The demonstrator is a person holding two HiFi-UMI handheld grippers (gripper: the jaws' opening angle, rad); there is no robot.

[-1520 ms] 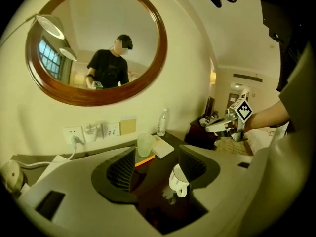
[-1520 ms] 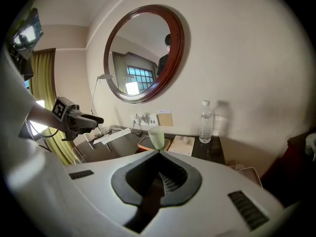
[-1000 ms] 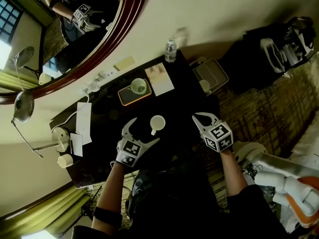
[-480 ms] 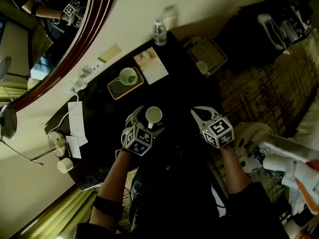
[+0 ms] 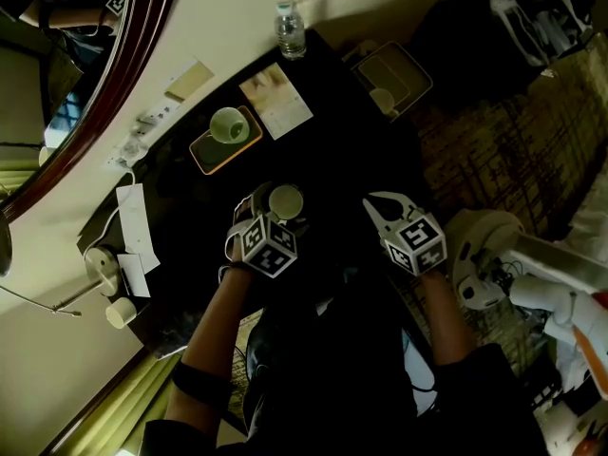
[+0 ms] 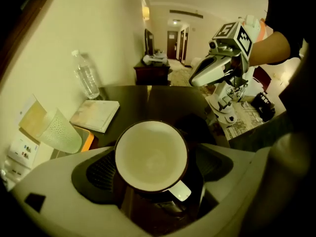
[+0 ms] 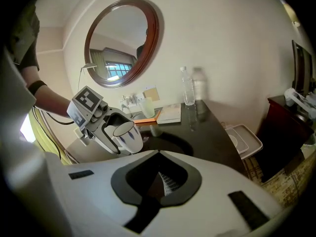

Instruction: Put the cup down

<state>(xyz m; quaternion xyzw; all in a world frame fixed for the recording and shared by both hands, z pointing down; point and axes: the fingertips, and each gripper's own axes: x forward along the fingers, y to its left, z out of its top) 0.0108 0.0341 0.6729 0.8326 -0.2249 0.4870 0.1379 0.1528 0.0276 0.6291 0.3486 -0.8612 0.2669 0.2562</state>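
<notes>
Cup (image 5: 286,201), white inside with a dark rim, is grasped between the jaws of the left gripper (image 5: 275,213), just left of the middle of the head view and over the near part of the dark table (image 5: 347,155). In the left gripper view the cup (image 6: 151,154) is seen from above at the lower middle of the frame, mouth up and empty, with its handle turned toward the camera and both pads pressed against its sides. Whether its base touches the tabletop cannot be told. The right gripper (image 5: 378,204) is held just right of centre in the head view, apart from the cup, with its jaws clenched together on nothing. In the right gripper view the cup (image 7: 123,131) is seen at the left, clamped by the other gripper beneath a round mirror (image 7: 123,42) on the wall. Toward the upper left of the head view a second cup (image 5: 227,124) is set on an orange tray (image 5: 201,152), with a booklet (image 5: 275,101) just beside it and a water bottle (image 5: 290,28) at the table's far end.
</notes>
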